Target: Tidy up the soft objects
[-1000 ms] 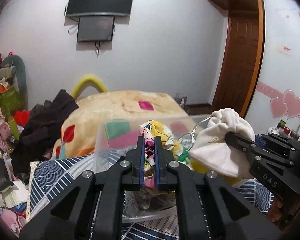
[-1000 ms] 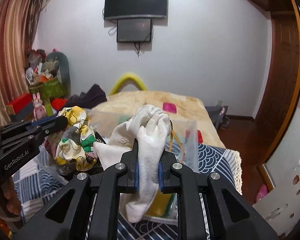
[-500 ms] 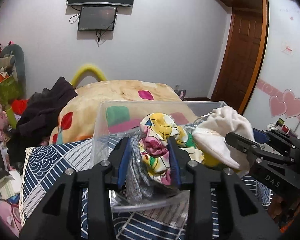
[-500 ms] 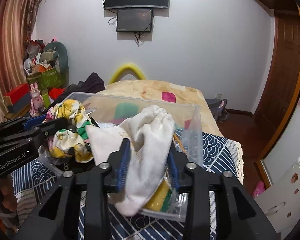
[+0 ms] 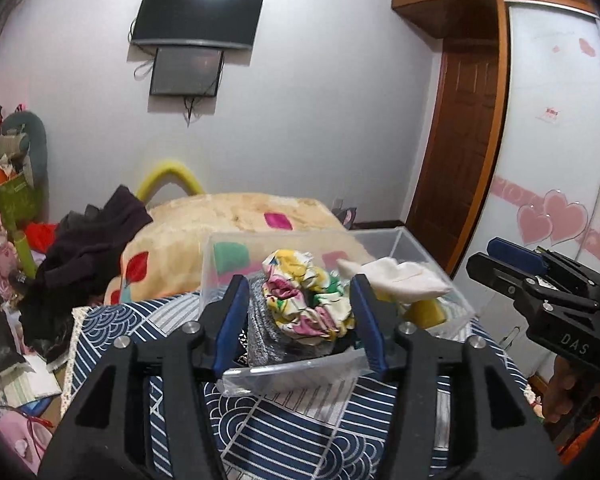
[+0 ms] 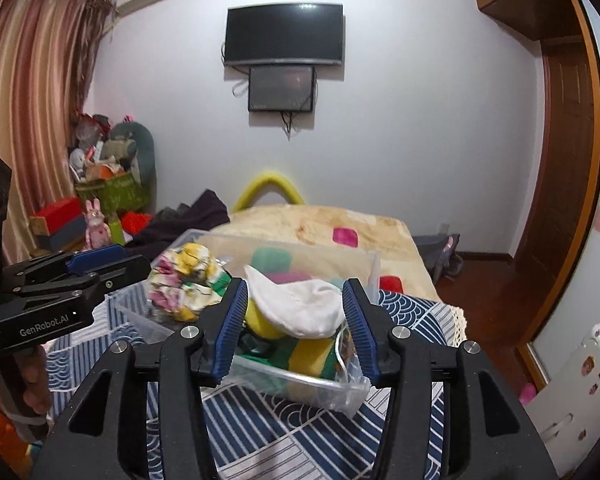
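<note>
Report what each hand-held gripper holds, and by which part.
Nothing. The left hand-held gripper and right hand-held gripper are open; the floral cloth and white pouch lie in the clear bin.

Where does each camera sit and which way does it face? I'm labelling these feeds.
Left wrist: rides the left claw, facing the clear bin and floral cloth; the right claw shows at right.
Right wrist: rides the right claw, facing the white pouch; the left claw and a hand show at left.
Shared: bin, both cloths, bed, wall TV.
</note>
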{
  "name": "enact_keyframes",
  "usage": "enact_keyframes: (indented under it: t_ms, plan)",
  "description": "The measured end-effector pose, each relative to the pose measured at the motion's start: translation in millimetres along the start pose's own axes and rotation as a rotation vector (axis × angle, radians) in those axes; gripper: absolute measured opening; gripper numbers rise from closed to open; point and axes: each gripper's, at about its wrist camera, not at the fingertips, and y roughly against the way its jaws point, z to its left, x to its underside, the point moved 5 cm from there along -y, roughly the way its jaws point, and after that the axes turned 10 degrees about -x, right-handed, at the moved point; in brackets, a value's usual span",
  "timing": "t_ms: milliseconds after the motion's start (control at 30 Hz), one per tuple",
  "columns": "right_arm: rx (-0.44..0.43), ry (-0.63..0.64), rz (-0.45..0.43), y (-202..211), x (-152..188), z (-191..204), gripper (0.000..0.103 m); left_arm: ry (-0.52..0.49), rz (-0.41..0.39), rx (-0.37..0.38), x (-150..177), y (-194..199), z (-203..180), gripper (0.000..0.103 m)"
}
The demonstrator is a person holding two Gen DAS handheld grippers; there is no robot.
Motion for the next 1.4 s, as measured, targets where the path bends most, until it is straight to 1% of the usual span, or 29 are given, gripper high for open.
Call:
enact_keyframes:
  t_ms: [67,133,200,267,300,333,400,500,600,733,800,1400]
  plan:
    - [-0.007,-0.002,-0.022,6,-1,3,0.049,-0.002,-0.026,0.004,-2,14,-2,0.059]
    - [-0.017,-0.003,-0.048,13,-2,8,0.058,-0.005,-0.050,0.009,-4,27,-4,0.064]
    - [-0.019,0.003,-0.075,21,-4,11,0.063,-0.009,-0.078,0.005,-6,40,-6,0.072]
    - [-0.020,0.007,-0.097,26,-6,16,0.067,-0.010,-0.101,0.006,-8,52,-7,0.077]
    - [-0.021,0.009,-0.105,28,-6,18,0.070,-0.010,-0.111,0.007,-8,57,-8,0.081]
    - [-0.022,0.008,-0.118,31,-7,19,0.076,-0.011,-0.117,0.010,-9,62,-9,0.084]
    - [-0.026,0.004,-0.137,34,-7,21,0.084,-0.013,-0.129,0.011,-9,69,-10,0.091]
    - [-0.029,0.001,-0.152,36,-9,23,0.084,-0.008,-0.158,-0.010,-8,80,-10,0.095]
    - [-0.026,0.000,-0.158,36,-7,24,0.089,-0.020,-0.180,-0.015,-6,89,-12,0.100]
    - [-0.025,-0.005,-0.173,41,2,26,0.097,-0.033,-0.197,-0.024,-4,96,-14,0.102]
    - [-0.037,-0.007,-0.177,42,4,27,0.098,-0.038,-0.202,-0.035,-2,98,-15,0.102]
    - [-0.019,-0.019,-0.174,47,10,26,0.098,-0.041,-0.195,-0.039,3,96,-17,0.103]
